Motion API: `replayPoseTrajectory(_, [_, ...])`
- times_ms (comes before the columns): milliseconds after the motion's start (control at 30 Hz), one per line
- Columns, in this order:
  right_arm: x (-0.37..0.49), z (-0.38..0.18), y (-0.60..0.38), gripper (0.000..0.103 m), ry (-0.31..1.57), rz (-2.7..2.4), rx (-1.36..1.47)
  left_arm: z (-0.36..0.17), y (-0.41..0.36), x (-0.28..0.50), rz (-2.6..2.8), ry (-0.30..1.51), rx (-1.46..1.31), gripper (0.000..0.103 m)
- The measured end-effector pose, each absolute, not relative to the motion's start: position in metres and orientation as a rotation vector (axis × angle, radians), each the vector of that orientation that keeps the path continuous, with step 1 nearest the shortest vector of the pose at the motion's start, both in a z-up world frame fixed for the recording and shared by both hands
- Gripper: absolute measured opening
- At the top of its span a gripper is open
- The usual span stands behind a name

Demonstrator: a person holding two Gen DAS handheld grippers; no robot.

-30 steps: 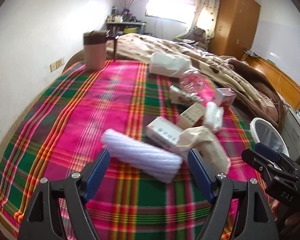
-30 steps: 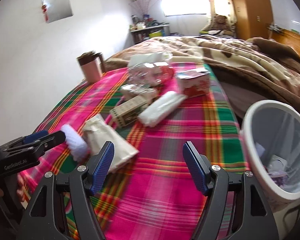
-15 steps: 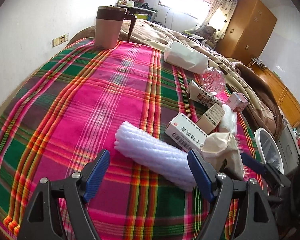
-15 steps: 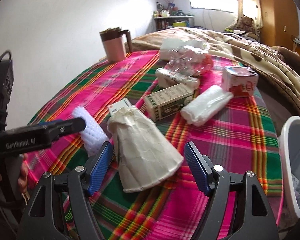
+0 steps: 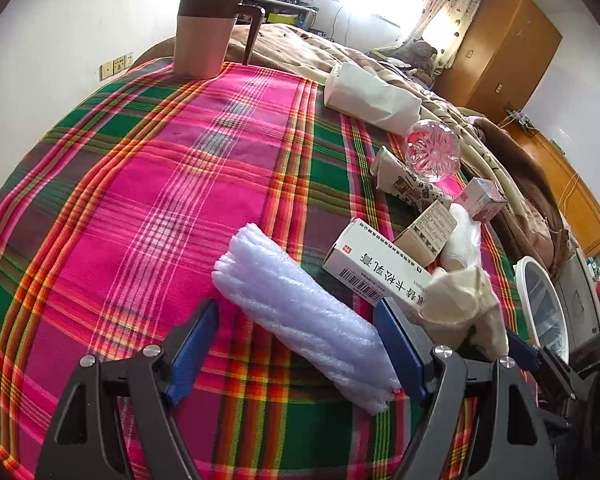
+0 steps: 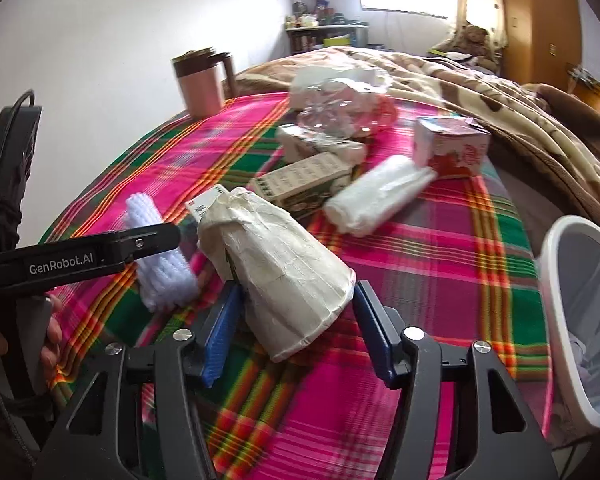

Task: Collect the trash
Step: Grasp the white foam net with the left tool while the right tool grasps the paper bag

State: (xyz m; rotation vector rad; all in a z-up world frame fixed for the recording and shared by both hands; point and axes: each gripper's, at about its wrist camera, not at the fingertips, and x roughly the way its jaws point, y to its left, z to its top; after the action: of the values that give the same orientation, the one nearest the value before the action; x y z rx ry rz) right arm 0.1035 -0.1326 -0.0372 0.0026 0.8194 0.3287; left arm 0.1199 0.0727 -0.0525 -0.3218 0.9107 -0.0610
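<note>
**Both grippers set around trash on the plaid bedspread**

Your right gripper (image 6: 298, 328) is closing, with a crumpled paper cup (image 6: 284, 268) lying on its side between the blue pads; both pads look to be touching the cup's rim end. Your left gripper (image 5: 296, 352) stands open around a roll of white foam wrap (image 5: 300, 312), which lies slanted across the gap; its near end touches or nearly touches the right-hand pad, while the other pad is clear of it. In the right wrist view, a finger of the left gripper crosses in front of the foam roll, held by a hand (image 6: 48, 332) at the lower left.

Just beyond the foam roll is a white medicine box (image 5: 374, 268) with a barcode, its far end tucked under the paper cup. Behind it lie a tan printed carton (image 6: 304, 178), a rolled white plastic bag (image 6: 376, 196), a small pink-and-white carton (image 6: 452, 146), one more printed carton (image 5: 408, 184) and a clear crushed plastic bottle (image 5: 432, 150): four boxes in all, one bottle, one bag. A white tissue pack (image 5: 368, 94) sits farther back, and one pink lidded mug (image 5: 206, 36) stands upright well apart near the wall. A white trash bin (image 6: 580, 312) waits off the bed's right edge, with some scraps inside.
</note>
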Motion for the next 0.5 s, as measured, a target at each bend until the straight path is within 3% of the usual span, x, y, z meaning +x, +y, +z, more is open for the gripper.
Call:
replayPoseTrajectory(367, [0.099, -0.034, -0.16, 0.044, 0.785, 0.255, 0.09, -0.053, 0.049, 0.121, -0.082, 0.909, -0.289, 0.081])
replayPoseTrajectory(500, [0.096, -0.035, -0.17, 0.044, 0.785, 0.235, 0.115, -0.053, 0.044, 0.121, -0.09, 0.907, -0.275, 0.069])
